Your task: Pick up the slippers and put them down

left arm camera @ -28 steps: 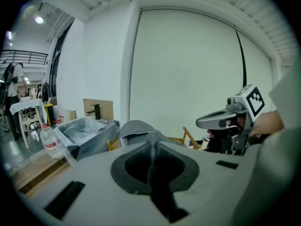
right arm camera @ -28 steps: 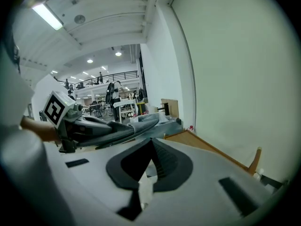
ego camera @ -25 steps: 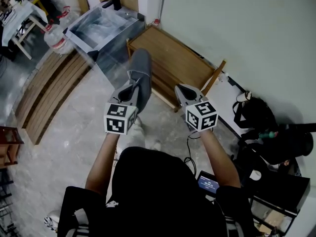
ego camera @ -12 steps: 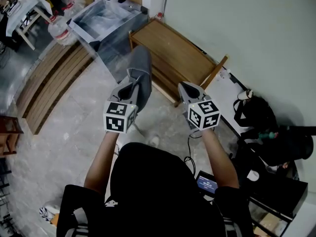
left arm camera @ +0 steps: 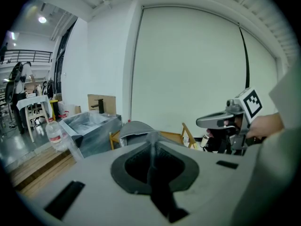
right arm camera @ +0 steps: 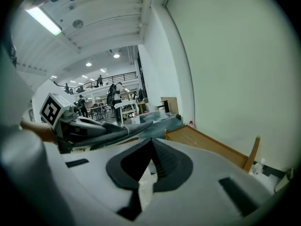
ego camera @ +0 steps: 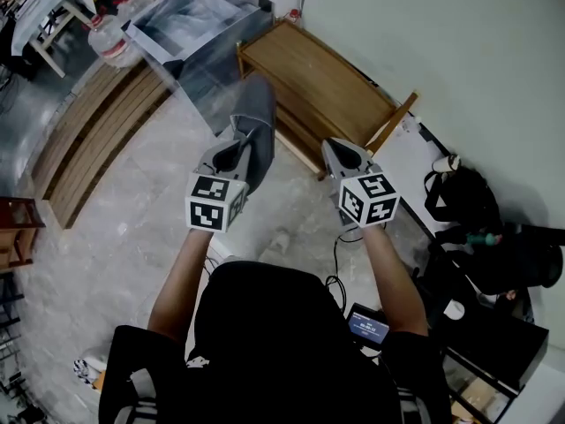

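1. Could lose the slipper (ego camera: 255,113) in mid-air. Grips it only by a thin edge at its near end and leaves the whole length jutting forward past the left tool (ego camera: 238,141). Likely to swing or peel out on a quick tilt or a jolt.
2. Could drop it short, onto the floor (ego camera: 132,228) below the left tool, instead of on the bench (ego camera: 327,87) ahead and to the right of that tool. Only takes letting go too early.
3. Could catch the toe on the near end of the bench, or on the plastic-wrapped cabinet (ego camera: 190,25) ahead and to the left of the tool. Needs the far end kept high while going forward.
4. Could bump the right tool (ego camera: 335,146), carried near the left tool's right side at about the same height. Apart from it now; a careless sideways swing would close that gap.
5. Left tool (left arm camera: 153,136): closed down almost fully and clamped on the grey slipper (left arm camera: 136,127). Shows a fold of the soft edge pressed between the pads and rising just past the tips. Touches nothing else.
6. Right tool (right arm camera: 151,140): closed, tips together, nothing between them. Touches nothing and hangs in the air above the floor, with the bench (right arm camera: 211,145) ahead and to its right.
7. No second slipper visible in any view, so probably only the first half of the job in hand.
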A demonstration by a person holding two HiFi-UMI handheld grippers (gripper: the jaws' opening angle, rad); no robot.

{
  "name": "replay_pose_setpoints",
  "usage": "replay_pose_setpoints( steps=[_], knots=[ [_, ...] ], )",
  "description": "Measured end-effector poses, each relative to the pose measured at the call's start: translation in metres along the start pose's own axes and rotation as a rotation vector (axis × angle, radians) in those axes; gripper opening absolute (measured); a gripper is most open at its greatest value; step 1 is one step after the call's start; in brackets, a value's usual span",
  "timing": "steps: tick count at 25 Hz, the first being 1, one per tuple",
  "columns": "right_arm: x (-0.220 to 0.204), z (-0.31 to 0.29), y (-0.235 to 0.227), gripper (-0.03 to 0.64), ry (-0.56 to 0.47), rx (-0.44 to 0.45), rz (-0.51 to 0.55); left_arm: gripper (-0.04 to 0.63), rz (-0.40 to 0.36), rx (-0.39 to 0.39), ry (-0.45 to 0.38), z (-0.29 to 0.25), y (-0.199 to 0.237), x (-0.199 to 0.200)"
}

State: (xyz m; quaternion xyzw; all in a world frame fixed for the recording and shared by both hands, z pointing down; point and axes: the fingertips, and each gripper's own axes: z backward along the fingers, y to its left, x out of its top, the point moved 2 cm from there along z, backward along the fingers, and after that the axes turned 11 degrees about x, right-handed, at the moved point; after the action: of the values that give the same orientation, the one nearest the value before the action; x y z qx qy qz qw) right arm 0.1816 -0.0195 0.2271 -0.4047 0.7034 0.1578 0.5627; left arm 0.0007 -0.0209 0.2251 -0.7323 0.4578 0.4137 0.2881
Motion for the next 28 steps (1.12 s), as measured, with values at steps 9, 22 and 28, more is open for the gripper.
replay_pose_setpoints(
  steps=[9, 22, 28],
  knots=[
    [-0.014, -0.028, 0.022, -0.009, 0.027, -0.017, -0.035, 0.017, 0.000, -0.027, 0.036, 0.002, 0.028, -0.022],
    [-0.058, -0.066, 0.054, -0.009, 0.103, -0.050, -0.057, 0.017, -0.003, -0.067, 0.102, -0.005, 0.069, -0.082],
    [-0.097, -0.086, 0.055, -0.009, 0.150, -0.040, -0.038, 0.017, -0.021, -0.082, 0.088, -0.028, 0.073, -0.124]
  ],
)
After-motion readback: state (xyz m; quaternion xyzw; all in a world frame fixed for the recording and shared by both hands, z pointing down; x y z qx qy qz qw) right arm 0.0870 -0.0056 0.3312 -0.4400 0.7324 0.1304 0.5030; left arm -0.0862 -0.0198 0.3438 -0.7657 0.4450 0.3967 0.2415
